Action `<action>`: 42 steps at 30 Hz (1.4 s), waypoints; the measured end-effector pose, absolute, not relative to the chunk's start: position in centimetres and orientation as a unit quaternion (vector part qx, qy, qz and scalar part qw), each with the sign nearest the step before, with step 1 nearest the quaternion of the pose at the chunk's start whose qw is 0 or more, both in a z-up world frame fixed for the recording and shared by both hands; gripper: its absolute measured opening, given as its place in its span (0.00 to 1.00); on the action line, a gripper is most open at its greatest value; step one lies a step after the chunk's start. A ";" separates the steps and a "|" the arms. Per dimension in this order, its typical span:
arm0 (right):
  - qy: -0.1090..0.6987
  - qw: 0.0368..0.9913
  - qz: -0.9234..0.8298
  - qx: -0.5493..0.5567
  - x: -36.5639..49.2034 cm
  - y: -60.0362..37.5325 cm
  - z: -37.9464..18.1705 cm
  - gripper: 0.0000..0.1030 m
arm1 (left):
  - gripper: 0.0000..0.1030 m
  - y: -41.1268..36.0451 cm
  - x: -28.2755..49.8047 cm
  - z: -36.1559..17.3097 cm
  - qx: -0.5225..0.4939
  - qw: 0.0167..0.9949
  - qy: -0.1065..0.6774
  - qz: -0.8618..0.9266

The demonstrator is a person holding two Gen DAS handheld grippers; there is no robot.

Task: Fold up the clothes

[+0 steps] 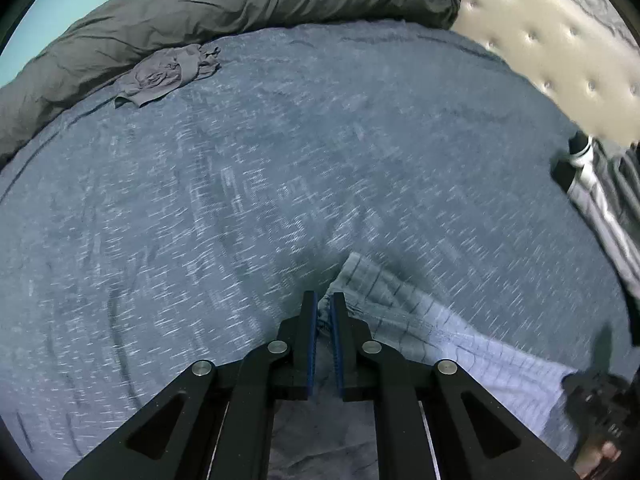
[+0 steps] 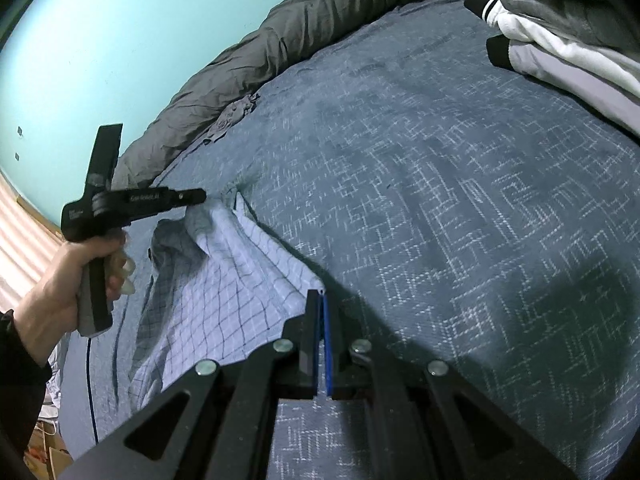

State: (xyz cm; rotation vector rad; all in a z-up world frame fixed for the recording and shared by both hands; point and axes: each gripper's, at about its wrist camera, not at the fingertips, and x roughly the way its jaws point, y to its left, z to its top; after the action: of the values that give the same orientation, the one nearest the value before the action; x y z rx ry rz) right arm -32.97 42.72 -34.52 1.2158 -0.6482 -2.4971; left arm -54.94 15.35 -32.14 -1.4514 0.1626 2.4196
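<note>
On the blue patterned bed (image 2: 440,200), I find both tools, left (image 1: 322,304) and right (image 2: 320,300), clenched on the pale checked cotton garment (image 2: 224,280); uneven pulling could slip a corner.

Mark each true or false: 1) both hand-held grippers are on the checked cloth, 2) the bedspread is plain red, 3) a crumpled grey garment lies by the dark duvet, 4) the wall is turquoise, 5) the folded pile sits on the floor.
1) True. The left hand-held gripper has the bunched edge of the checked cloth between its fingers, and the right hand-held gripper is shut on another edge.
2) False. The bedspread is blue with a white line pattern.
3) True. The crumpled grey garment lies against the dark duvet.
4) True. The wall is turquoise.
5) False. The folded pile sits on the bed, near its far corner.
</note>
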 end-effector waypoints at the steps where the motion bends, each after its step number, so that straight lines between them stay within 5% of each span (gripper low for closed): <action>1: -0.224 0.145 -0.866 0.422 -33.0 42.6 -34.5 0.01 | 0.10 15.3 -55.1 -32.3 -0.511 0.151 0.059 0.844; 7: -0.224 0.144 -0.865 0.425 -33.1 42.6 -34.6 0.01 | 0.12 15.0 -55.8 -33.0 -0.533 0.133 0.061 0.833; 11: -0.227 0.147 -0.864 0.425 -33.0 42.6 -34.6 0.01 | 0.46 14.3 -56.1 -31.9 -0.510 0.141 0.017 0.849; 30: -0.234 0.151 -0.864 0.420 -32.9 42.8 -34.4 0.01 | 0.46 15.7 -55.6 -31.4 -0.513 0.175 0.011 0.840; 37: -0.234 0.152 -0.863 0.420 -32.9 42.9 -34.4 0.01 | 0.08 16.2 -55.7 -32.7 -0.528 0.183 0.016 0.830; 42: -0.236 0.153 -0.862 0.421 -32.9 42.9 -34.4 0.01 | 0.05 16.8 -55.9 -31.2 -0.500 0.185 0.027 0.846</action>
State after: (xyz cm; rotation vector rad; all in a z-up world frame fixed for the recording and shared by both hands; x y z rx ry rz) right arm -32.88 42.91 -34.41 1.2070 -0.6767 -2.4731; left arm -55.88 16.84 -31.25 -1.4088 0.0759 2.3840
